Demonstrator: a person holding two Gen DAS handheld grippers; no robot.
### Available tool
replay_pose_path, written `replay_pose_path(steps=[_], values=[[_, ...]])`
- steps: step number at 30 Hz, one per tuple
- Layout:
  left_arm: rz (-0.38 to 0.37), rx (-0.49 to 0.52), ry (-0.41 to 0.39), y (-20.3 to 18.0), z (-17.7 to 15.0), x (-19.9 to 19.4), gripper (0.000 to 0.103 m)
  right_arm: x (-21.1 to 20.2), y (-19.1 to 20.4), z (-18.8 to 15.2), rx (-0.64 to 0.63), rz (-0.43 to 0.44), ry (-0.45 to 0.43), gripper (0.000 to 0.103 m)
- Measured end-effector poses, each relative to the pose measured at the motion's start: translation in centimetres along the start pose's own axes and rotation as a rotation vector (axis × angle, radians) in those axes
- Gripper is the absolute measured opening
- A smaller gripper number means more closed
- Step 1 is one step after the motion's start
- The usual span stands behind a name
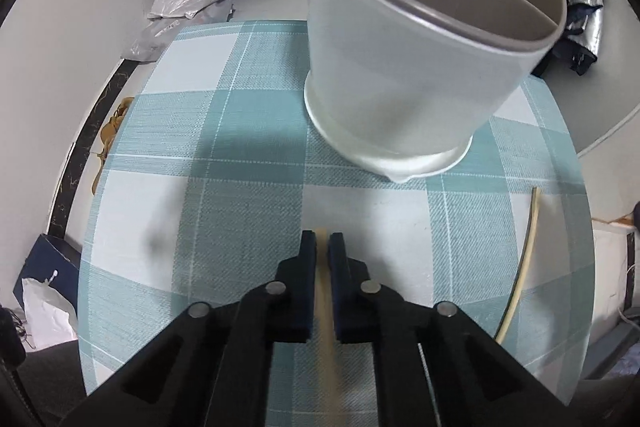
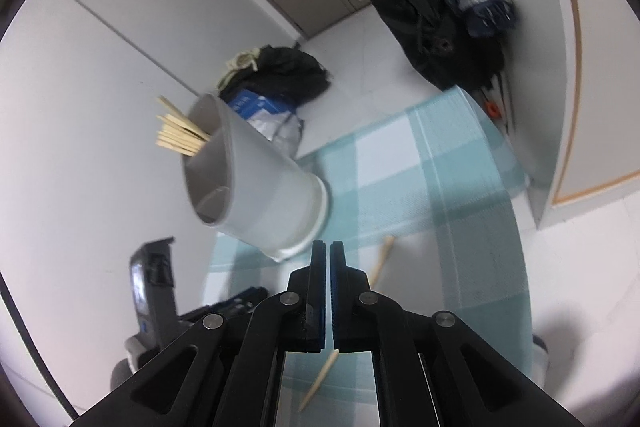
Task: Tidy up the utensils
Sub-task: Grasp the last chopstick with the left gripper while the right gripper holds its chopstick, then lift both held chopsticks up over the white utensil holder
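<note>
Left tool [image 1: 322,241] was clamped on one chopstick [image 1: 325,291] low over the tabletop [image 1: 240,155], just short of the holder [image 1: 400,67]. Right tool [image 2: 325,251] was pinched closed, empty. Holder already had a bundle of chopsticks [image 2: 180,137]; another chopstick [image 1: 524,259] lay loose, not yet stowed.

Even, soft indoor light; faint shadows on the checked cloth [image 1: 248,131]; strong fisheye bending; right-wrist view slightly motion-blurred
</note>
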State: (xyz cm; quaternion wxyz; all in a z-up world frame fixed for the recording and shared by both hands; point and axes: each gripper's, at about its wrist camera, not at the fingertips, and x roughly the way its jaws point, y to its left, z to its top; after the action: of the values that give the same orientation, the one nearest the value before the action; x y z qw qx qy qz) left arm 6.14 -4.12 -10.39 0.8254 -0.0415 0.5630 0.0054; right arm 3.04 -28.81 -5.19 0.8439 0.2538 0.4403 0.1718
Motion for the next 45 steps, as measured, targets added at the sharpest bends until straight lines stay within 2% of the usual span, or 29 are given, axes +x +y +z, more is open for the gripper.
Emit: replay_pose_path(steps=[2,7,10,12,22,29,30,32,33,34,38,41,45], values=[[-0.013,-0.023,-0.002,0.2,0.1,0.0,0.003,0.4,-0.7,0.0,0.025,-0.017,0.012,0.004],[-0.055,-0.039,-0.042,1.0,0.4,-0.8,0.003,1.4,-2.2,0.2,0.077,-0.054,0.044,0.016],[-0.121,-0.050,-0.107,2.2,0.4,-2.2,0.003,2.7,-3.0,0.5,0.116,-0.054,0.091,0.027],[-0.153,-0.058,-0.157,2.7,0.4,-3.3,0.003,3.7,-3.3,0.7,0.135,-0.060,0.119,0.028],[-0.304,-0.101,-0.307,4.6,2.1,-6.1,0.003,9.2,-1.2,1.3,0.029,-0.257,0.249,0.027],[-0.337,-0.105,-0.365,5.8,3.0,-6.5,0.003,11.3,1.7,1.1,-0.117,-0.485,0.234,0.027],[-0.337,-0.111,-0.368,5.9,3.1,-6.4,0.003,11.5,1.9,1.0,-0.123,-0.509,0.231,0.026],[-0.338,-0.126,-0.375,6.2,3.1,-6.4,0.003,12.1,2.4,0.8,-0.140,-0.562,0.219,0.018],[-0.343,-0.135,-0.376,6.4,3.1,-6.5,0.003,12.2,2.5,0.7,-0.151,-0.577,0.211,0.010],[-0.345,-0.140,-0.377,6.7,3.1,-6.7,0.003,12.3,2.6,0.7,-0.158,-0.586,0.206,0.008],[-0.340,-0.157,-0.395,7.3,3.1,-7.1,0.003,11.8,1.9,0.5,-0.128,-0.559,0.183,0.005],[-0.341,-0.160,-0.404,7.3,2.9,-7.4,0.003,11.1,1.4,0.5,-0.086,-0.485,0.166,0.005],[-0.341,-0.146,-0.417,7.0,2.5,-7.8,0.003,9.1,2.0,0.0,-0.090,-0.381,0.096,0.005]])
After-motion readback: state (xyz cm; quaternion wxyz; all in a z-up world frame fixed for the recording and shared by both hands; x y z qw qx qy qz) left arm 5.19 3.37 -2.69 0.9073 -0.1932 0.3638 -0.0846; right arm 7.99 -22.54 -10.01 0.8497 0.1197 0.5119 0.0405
